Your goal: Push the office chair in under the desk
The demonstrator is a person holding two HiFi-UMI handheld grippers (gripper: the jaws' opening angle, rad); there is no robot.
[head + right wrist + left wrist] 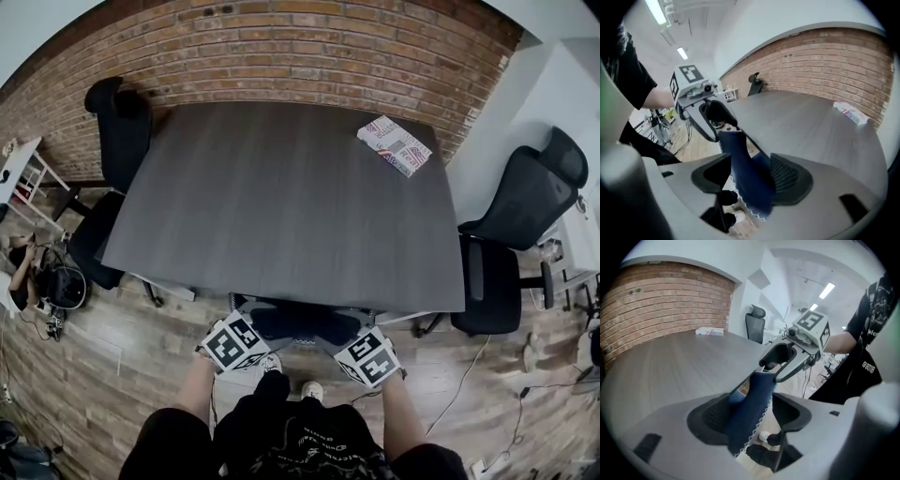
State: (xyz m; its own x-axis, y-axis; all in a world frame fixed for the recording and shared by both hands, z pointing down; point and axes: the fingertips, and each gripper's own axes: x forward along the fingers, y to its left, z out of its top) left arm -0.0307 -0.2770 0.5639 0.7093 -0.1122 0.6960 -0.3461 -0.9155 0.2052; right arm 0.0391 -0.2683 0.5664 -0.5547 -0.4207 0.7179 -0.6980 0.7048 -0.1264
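The office chair (298,324) stands tucked at the front edge of the grey desk (281,206), with only its dark back showing. My left gripper (239,333) and right gripper (361,349) hover just behind that back, side by side, both open. In the left gripper view the back's blue fabric top edge (743,423) runs through the gap of the left gripper (750,414) towards the right gripper (780,363). The right gripper view mirrors this: the blue edge (750,183) passes between the wide jaws of the right gripper (745,180) and leads to the left gripper (712,119). No pad presses on it.
A printed packet (394,145) lies on the desk's far right corner. A black chair (511,244) stands at the desk's right side, another black chair (117,141) at the far left by the brick wall. Cables and a bag (56,281) lie on the wooden floor.
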